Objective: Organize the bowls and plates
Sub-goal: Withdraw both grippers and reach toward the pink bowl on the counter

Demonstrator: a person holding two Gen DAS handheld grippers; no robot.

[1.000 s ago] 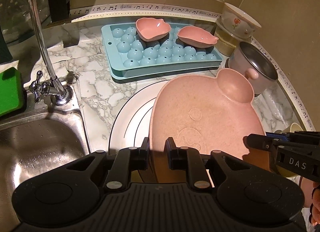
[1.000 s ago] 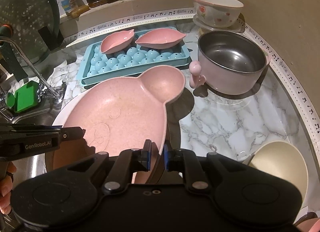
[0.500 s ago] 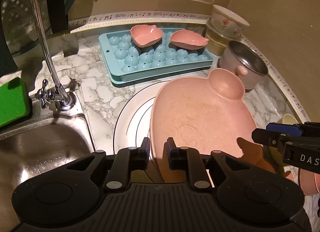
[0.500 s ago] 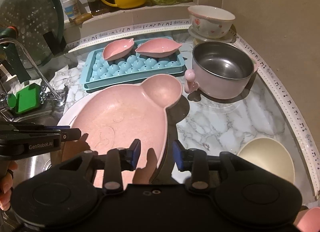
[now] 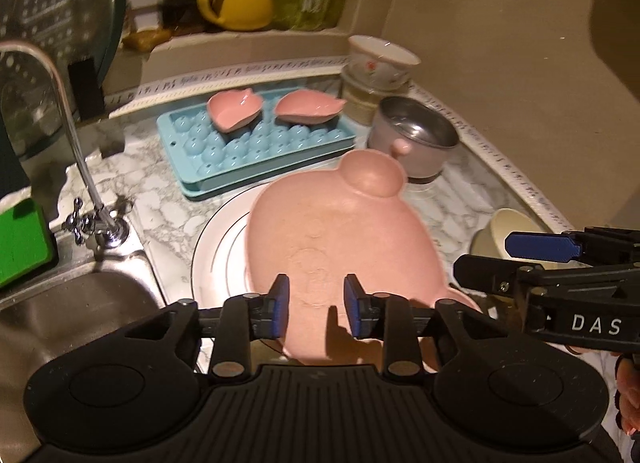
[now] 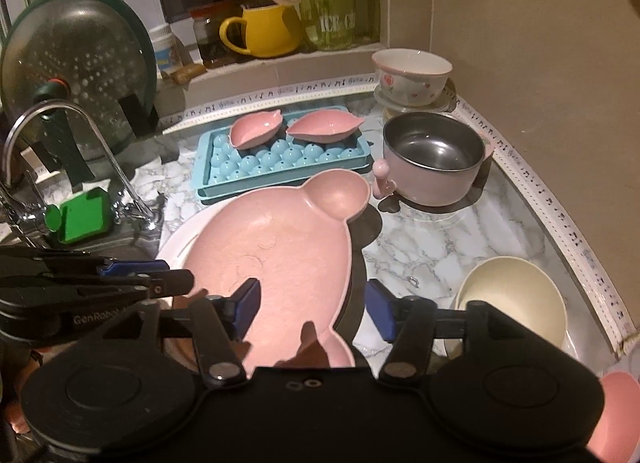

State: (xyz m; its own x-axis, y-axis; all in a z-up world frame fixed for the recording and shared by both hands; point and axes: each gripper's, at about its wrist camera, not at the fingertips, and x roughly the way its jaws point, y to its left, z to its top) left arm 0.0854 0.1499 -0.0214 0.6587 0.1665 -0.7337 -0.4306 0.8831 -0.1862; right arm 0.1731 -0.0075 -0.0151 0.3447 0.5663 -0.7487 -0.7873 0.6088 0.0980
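A pink bear-shaped plate [image 5: 340,239] lies on a large white plate [image 5: 220,247] on the marble counter; it also shows in the right wrist view [image 6: 280,259]. My left gripper [image 5: 312,305] is open and empty above the pink plate's near edge. My right gripper [image 6: 312,307] is open wide and empty above the plate's near right rim. A cream bowl [image 6: 512,299] sits to the right. A steel-lined pink pot [image 6: 432,155] and a floral bowl [image 6: 412,75] stand behind. Two small pink dishes [image 6: 256,129] rest on a blue ice tray [image 6: 280,163].
A sink [image 5: 60,311] with tap [image 5: 68,135] and green sponge [image 5: 20,243] lies at the left. A yellow mug [image 6: 264,31], jars and a glass lid [image 6: 72,63] stand at the back. The wall closes the right side.
Both grippers have opened and let go of the pink plate, which now lies on the white plate. Both have pulled back and up.
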